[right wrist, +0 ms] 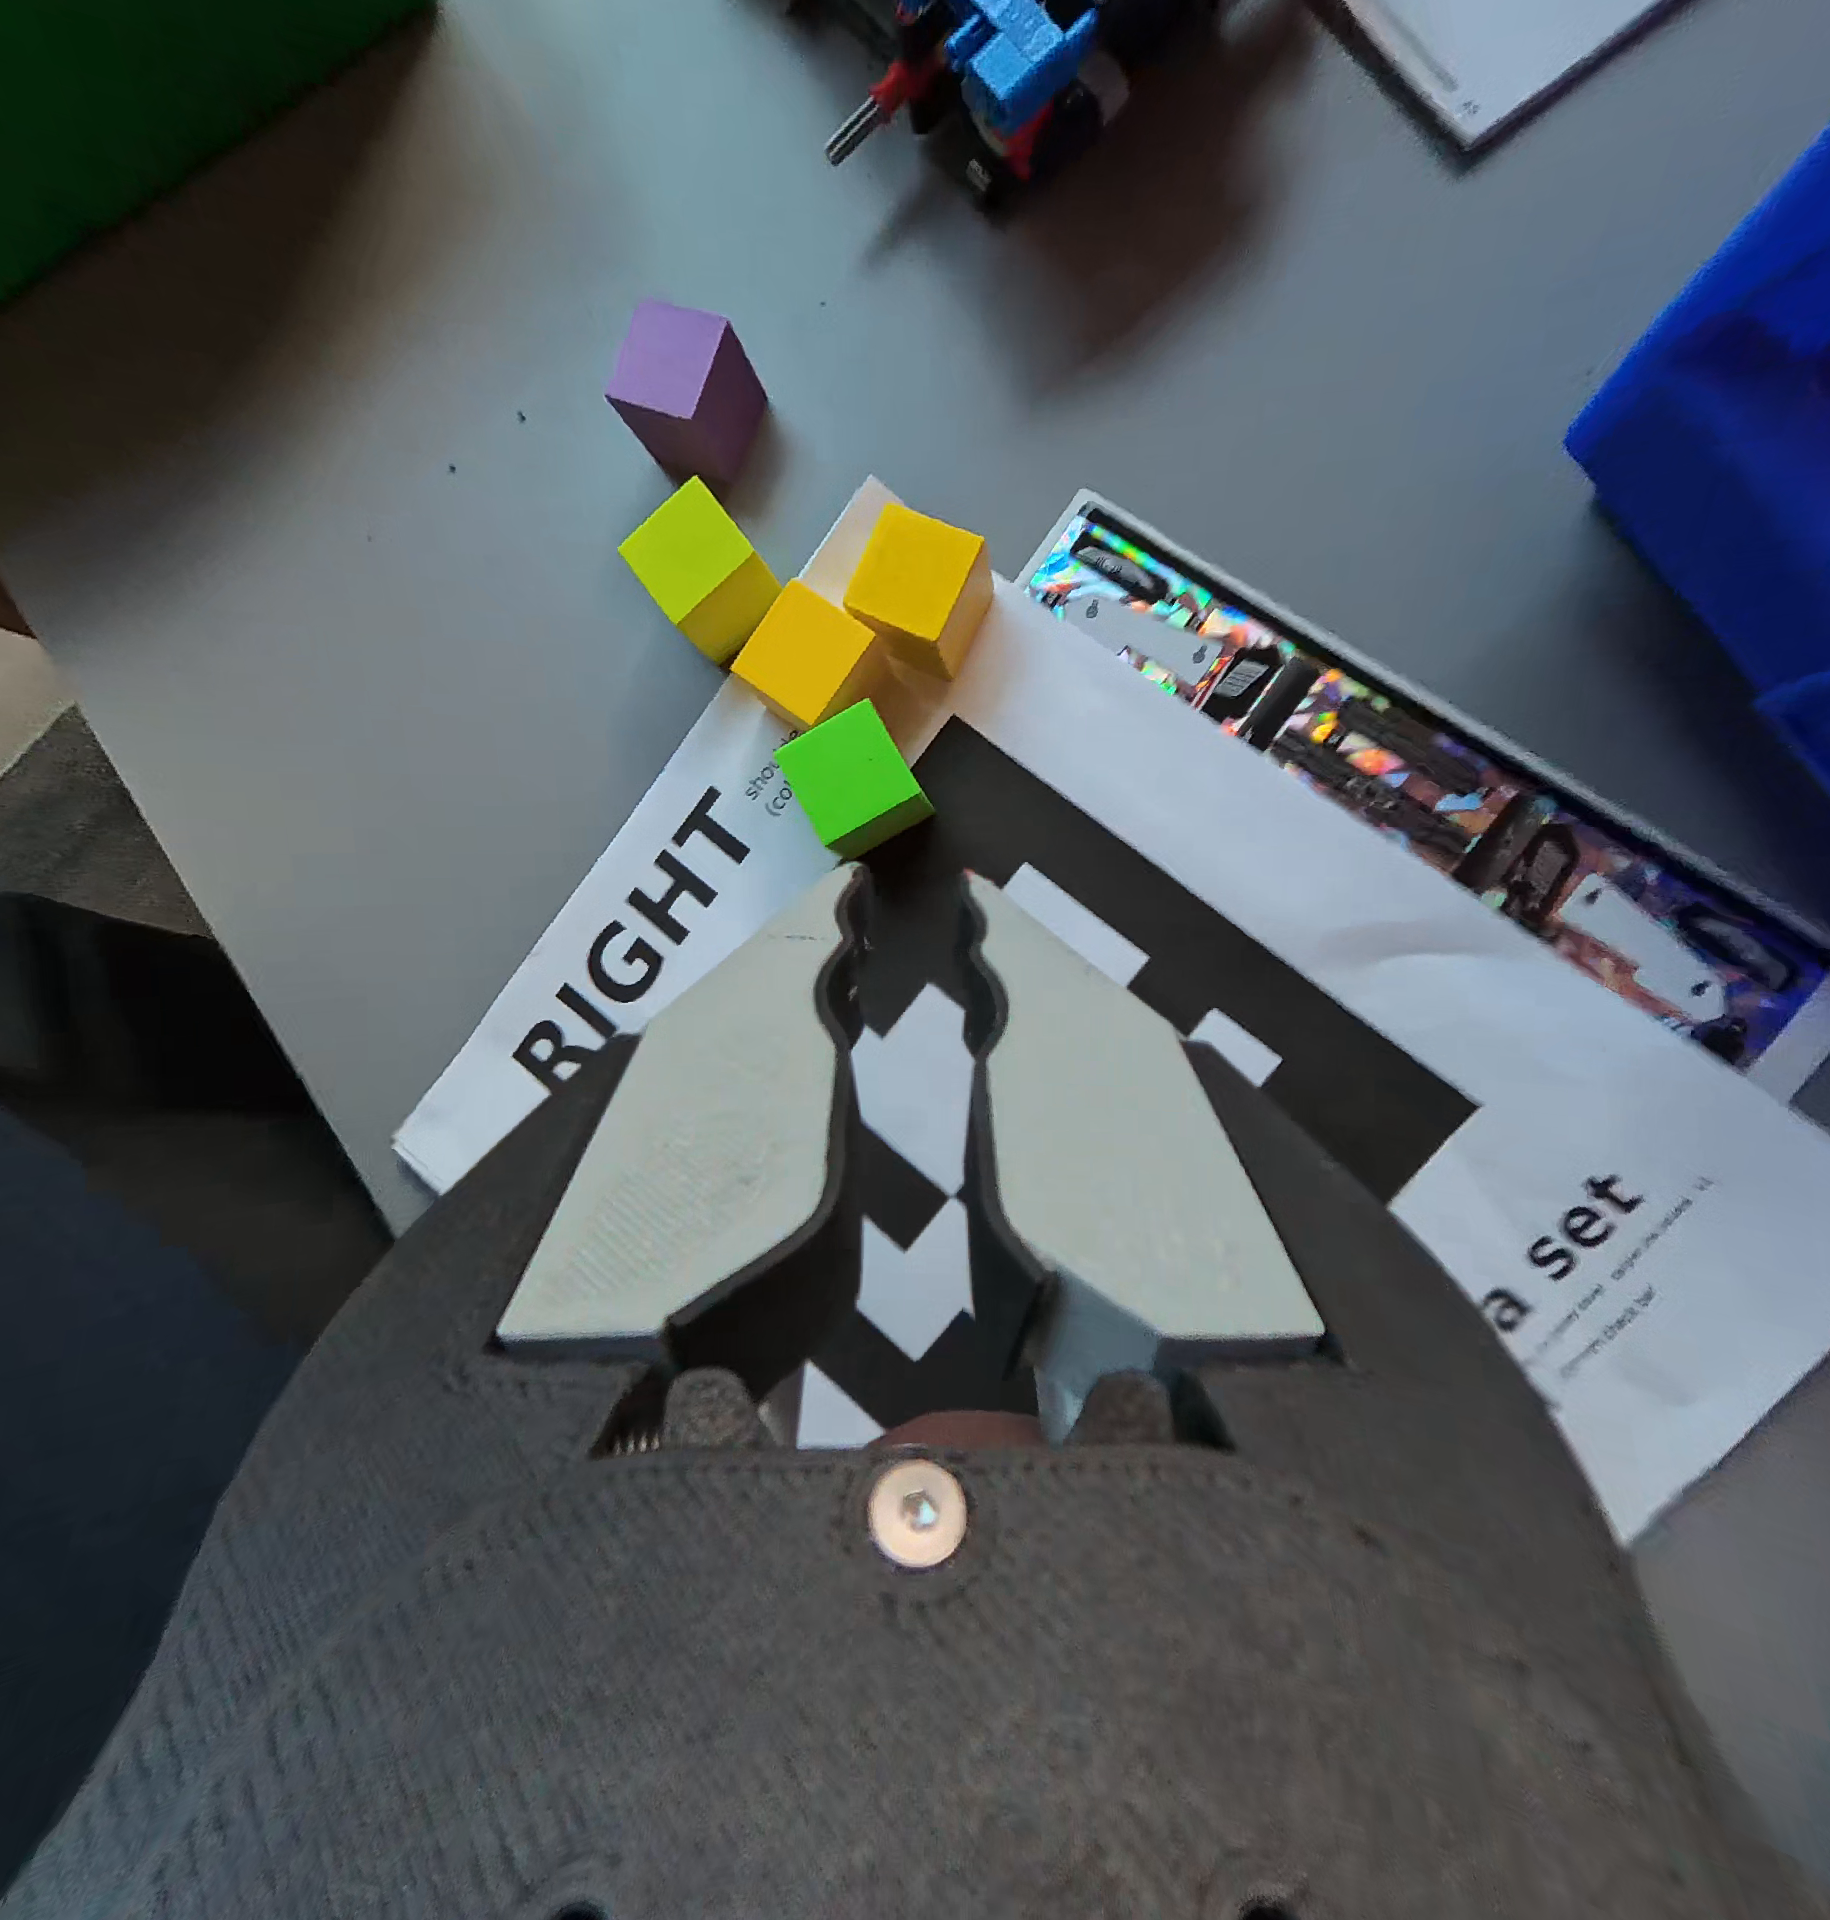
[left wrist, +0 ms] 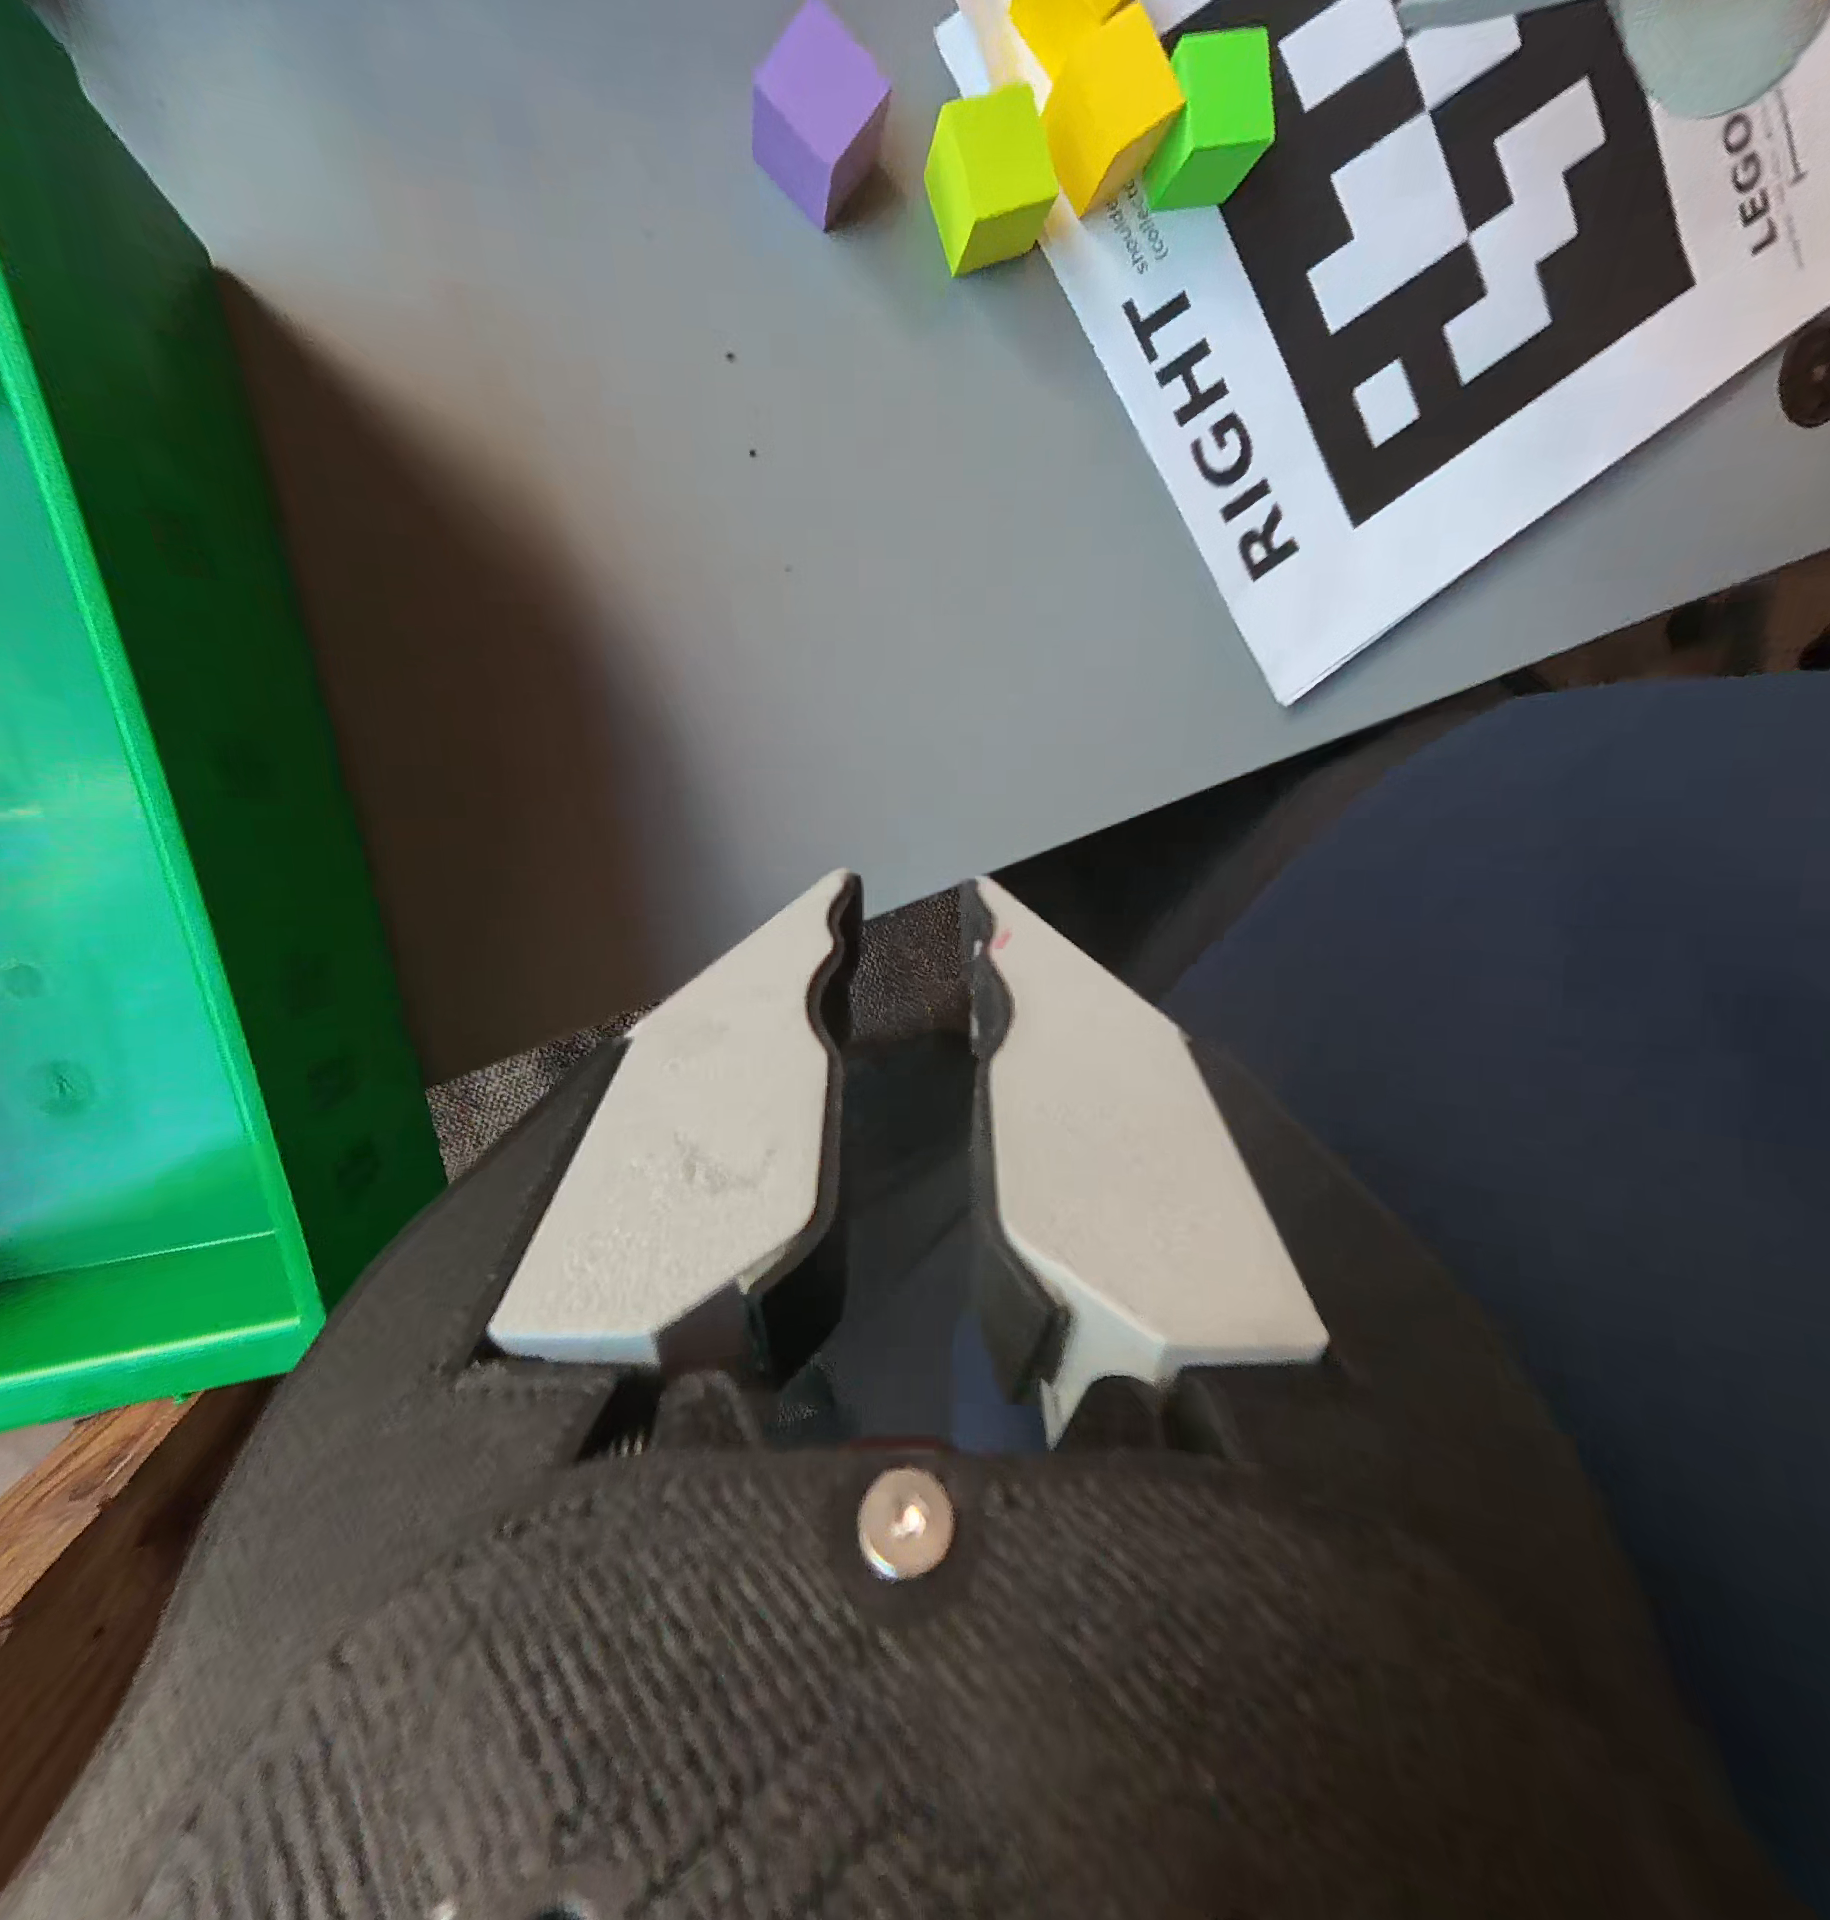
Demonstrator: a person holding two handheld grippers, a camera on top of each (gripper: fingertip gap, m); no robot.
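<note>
Green cube [right wrist: 854, 790]: sitting on the white printed sheet [right wrist: 1254, 821] at the corner of its black-and-white marker pattern, just beyond the tips of the right gripper [right wrist: 913, 883], not touched by them. It is touching one of two yellow cubes [right wrist: 807, 649] [right wrist: 916, 582] lying at the sheet's upper corner; a yellow-green cube [right wrist: 698, 566] is resting against that cluster on the bare grey table [right wrist: 319, 540], and a purple cube [right wrist: 687, 390] is standing near it, slightly apart.

Right gripper: hovering over the marker pattern, jaws standing at a narrow gap with nothing between the pads; the pattern is showing through the gap.

Left gripper [left wrist: 911, 894]: hanging at the near edge of the table [left wrist: 682, 520], jaws likewise narrowly parted and gripping nothing, well apart from the cubes. In this view the purple cube [left wrist: 817, 125], yellow-green cube [left wrist: 989, 177], one yellow cube [left wrist: 1113, 104] and green cube [left wrist: 1212, 114] are lying far ahead by the white printed sheet [left wrist: 1181, 436].

Surroundings: a green plastic bin [left wrist: 111, 831] is standing at the left of the table; a blue bin [right wrist: 1763, 416] is sitting at the right; a holographic printed card [right wrist: 1410, 769] is lying partly under the sheet; a blue, black and red toy assembly [right wrist: 1004, 83] is resting at the far side; dark blue cloth [left wrist: 1513, 1143] is filling the space below the table edge.
</note>
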